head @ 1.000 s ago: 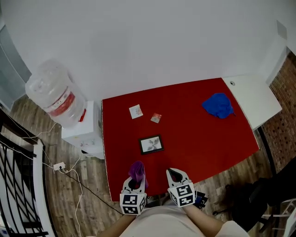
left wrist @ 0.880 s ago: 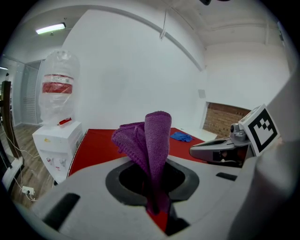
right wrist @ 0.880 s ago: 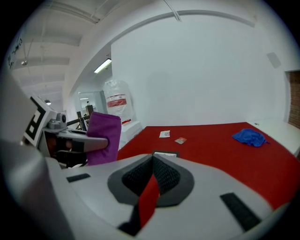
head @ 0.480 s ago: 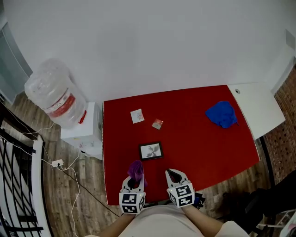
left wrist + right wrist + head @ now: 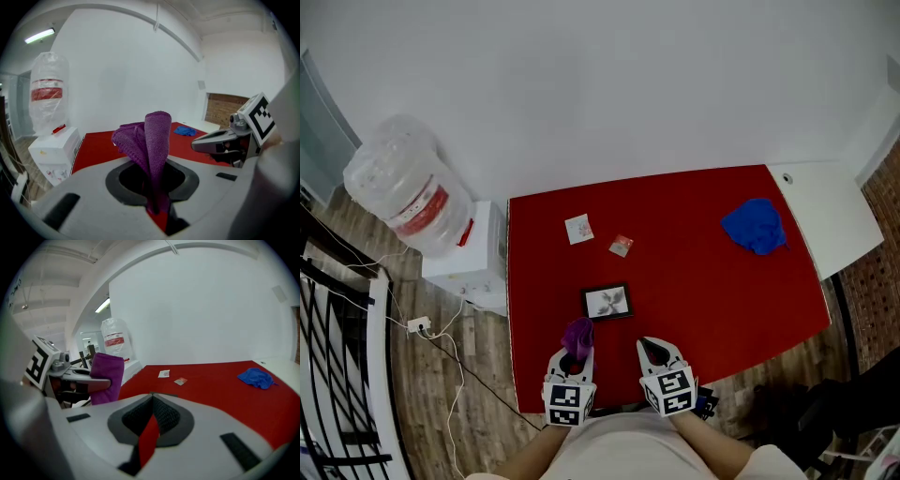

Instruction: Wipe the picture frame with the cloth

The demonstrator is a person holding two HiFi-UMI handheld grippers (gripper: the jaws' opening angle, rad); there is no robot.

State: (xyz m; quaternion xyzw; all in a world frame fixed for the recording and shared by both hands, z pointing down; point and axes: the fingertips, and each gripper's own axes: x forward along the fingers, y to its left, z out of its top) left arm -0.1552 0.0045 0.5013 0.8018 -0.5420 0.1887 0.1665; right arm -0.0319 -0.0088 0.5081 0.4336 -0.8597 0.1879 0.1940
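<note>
A small black picture frame (image 5: 607, 302) lies flat on the red table (image 5: 694, 281), near its front edge. Just short of the frame, my left gripper (image 5: 576, 352) is shut on a purple cloth (image 5: 577, 334). In the left gripper view the cloth (image 5: 153, 140) stands up in folds from between the jaws. My right gripper (image 5: 653, 353) hovers beside it over the table's front edge, shut and holding nothing. The right gripper view shows its jaws (image 5: 152, 404) closed to a slit, with the purple cloth (image 5: 107, 378) off to the left.
A blue cloth (image 5: 755, 225) lies at the table's far right. Two small cards (image 5: 577, 228) (image 5: 621, 246) rest beyond the frame. A water bottle (image 5: 398, 187) on a white dispenser (image 5: 473, 262) stands left of the table. A white counter (image 5: 825, 211) adjoins it on the right.
My left gripper has moved forward with the purple cloth, closing on the picture frame. The right gripper has hardly moved. The head view has shifted slightly.
</note>
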